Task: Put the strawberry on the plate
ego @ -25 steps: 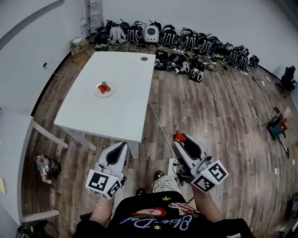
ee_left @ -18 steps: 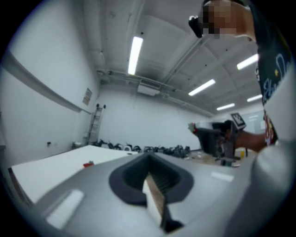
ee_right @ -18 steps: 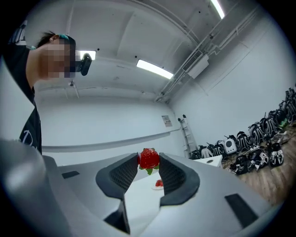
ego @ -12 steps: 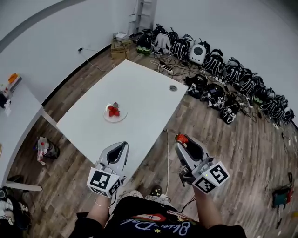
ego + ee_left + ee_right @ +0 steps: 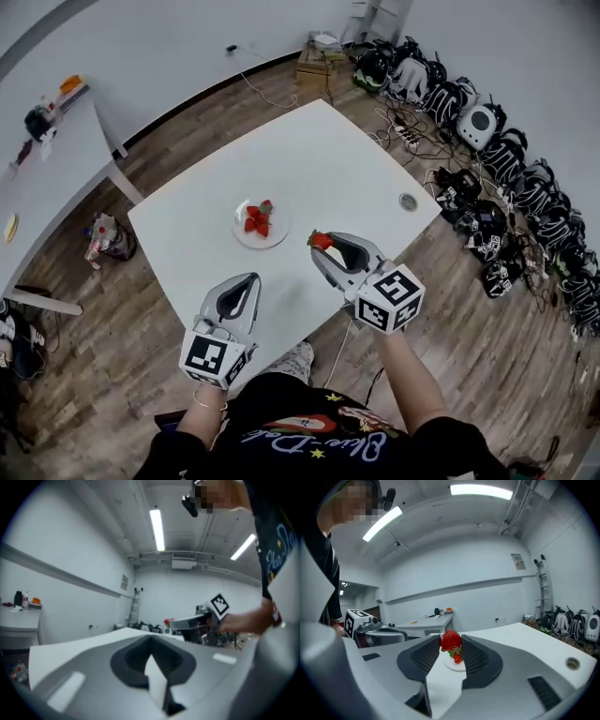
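Strawberry [image 5: 451,640]: clamped at the very tips of your right gripper [image 5: 328,248] jaws, leaf end down. It is in the air above the table [image 5: 337,159], to the right of the plate [image 5: 274,236] and not yet over it.
Plate: white, near the middle of the table, with other strawberries [image 5: 256,219] bunched at its centre. The barest patch is the side nearest your right gripper.
Approach: carry the fruit leftward until it sits over that bare patch, and only then lower it, so you do not knock the berries already there.
Release: get the fruit touching or almost touching the plate before you part the jaws. I judge it round enough to roll off if dropped from height.
Grip: hold no harder than you do now, since soft fruit probably bruises.
Left gripper [image 5: 251,279]: jaws together on nothing, over the near table edge, well short of the plate. Keep it out of the way.
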`<state>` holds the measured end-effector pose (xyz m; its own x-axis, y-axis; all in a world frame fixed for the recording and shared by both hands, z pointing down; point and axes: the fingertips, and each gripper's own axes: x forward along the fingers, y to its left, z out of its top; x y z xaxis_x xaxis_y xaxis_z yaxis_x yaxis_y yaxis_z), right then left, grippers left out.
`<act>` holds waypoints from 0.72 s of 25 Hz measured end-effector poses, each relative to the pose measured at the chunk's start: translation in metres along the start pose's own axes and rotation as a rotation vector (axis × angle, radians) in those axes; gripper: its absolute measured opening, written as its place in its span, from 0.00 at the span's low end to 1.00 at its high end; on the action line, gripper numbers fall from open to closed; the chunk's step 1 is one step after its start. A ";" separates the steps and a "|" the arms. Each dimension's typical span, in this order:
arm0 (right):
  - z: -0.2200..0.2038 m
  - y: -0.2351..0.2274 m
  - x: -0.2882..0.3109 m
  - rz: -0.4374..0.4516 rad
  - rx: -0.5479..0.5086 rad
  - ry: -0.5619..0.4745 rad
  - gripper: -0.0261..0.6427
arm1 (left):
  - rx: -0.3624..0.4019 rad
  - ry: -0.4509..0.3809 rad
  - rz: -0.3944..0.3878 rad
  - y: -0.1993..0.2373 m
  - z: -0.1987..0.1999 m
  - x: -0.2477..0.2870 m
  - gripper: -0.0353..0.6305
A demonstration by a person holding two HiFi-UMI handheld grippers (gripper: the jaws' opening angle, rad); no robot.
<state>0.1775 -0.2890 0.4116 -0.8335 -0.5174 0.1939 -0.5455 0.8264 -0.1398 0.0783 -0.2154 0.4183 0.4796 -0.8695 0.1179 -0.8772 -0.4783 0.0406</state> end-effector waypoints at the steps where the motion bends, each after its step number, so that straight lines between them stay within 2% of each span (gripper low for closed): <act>1: -0.003 -0.008 0.019 0.035 -0.020 0.033 0.26 | 0.003 -0.002 0.023 0.008 0.001 0.013 0.05; 5: -0.032 -0.031 0.097 0.161 -0.134 0.214 0.27 | 0.001 0.013 0.112 0.046 -0.007 0.049 0.05; 9: -0.079 -0.046 0.147 0.271 -0.318 0.452 0.27 | -0.021 0.061 0.184 0.066 -0.022 0.055 0.05; 11: -0.097 -0.052 0.163 0.325 -0.376 0.543 0.27 | -0.038 0.087 0.225 0.074 -0.030 0.054 0.05; 14: -0.120 -0.050 0.179 0.408 -0.422 0.657 0.27 | -0.082 0.099 0.280 0.082 -0.036 0.045 0.05; 18: -0.135 -0.055 0.193 0.448 -0.552 0.752 0.27 | -0.110 0.104 0.335 0.092 -0.042 0.039 0.05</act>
<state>0.0583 -0.4042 0.5875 -0.5765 -0.0212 0.8168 0.0754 0.9940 0.0790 0.0157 -0.2883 0.4685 0.1659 -0.9557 0.2430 -0.9850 -0.1486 0.0880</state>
